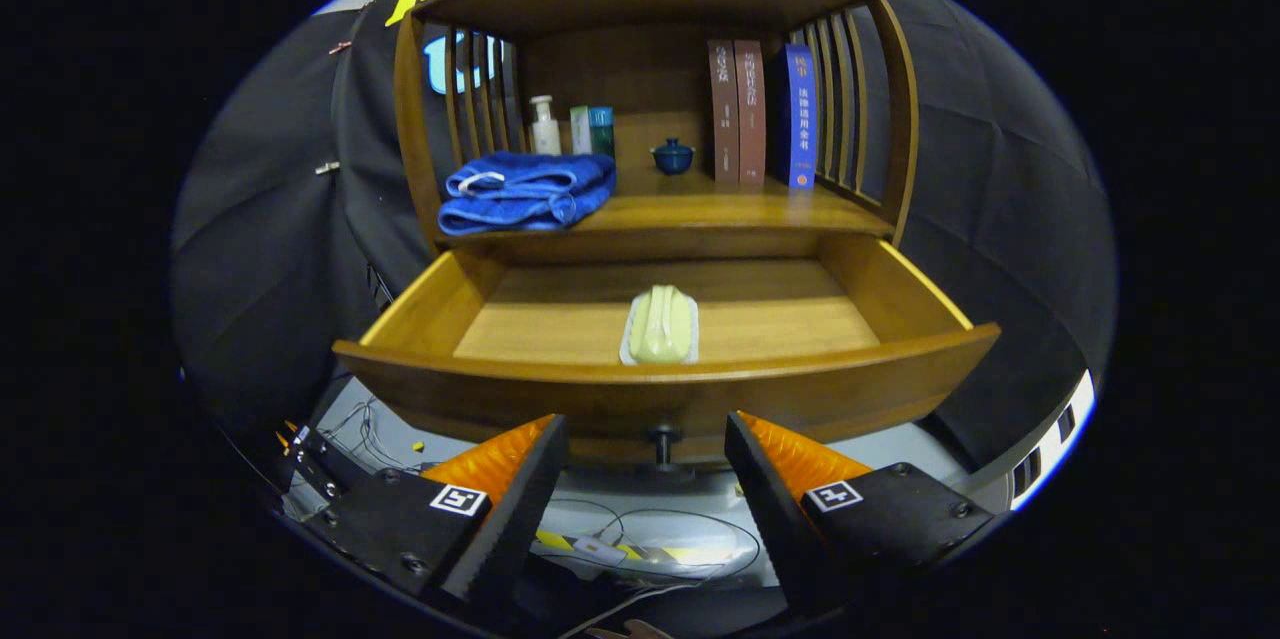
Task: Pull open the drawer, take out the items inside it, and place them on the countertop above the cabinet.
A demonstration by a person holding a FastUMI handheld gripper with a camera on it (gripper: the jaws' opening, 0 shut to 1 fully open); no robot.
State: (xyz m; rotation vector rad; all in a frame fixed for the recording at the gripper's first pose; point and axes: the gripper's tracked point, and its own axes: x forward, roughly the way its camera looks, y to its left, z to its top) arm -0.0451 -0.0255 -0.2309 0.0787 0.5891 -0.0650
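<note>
The wooden drawer [660, 389] of the cabinet stands pulled out. Inside it, near the front wall, lies a pale yellow-green bar in a clear wrapper [661, 324]. The drawer's dark knob [661, 439] sits on the front panel, straight between my two fingers. My gripper [645, 439] is open, its fingertips spread wide to either side of the knob and just below the drawer front, touching nothing. The countertop [700, 209] above the drawer is a wooden shelf under a curved roof.
On the countertop lie a folded blue towel [525, 191] at the left, a white bottle [544, 125], two small boxes [592, 130], a small blue lidded pot [672, 156] and three upright books [765, 114]. Slatted side walls enclose the shelf. Cables [640, 544] trail on the floor below.
</note>
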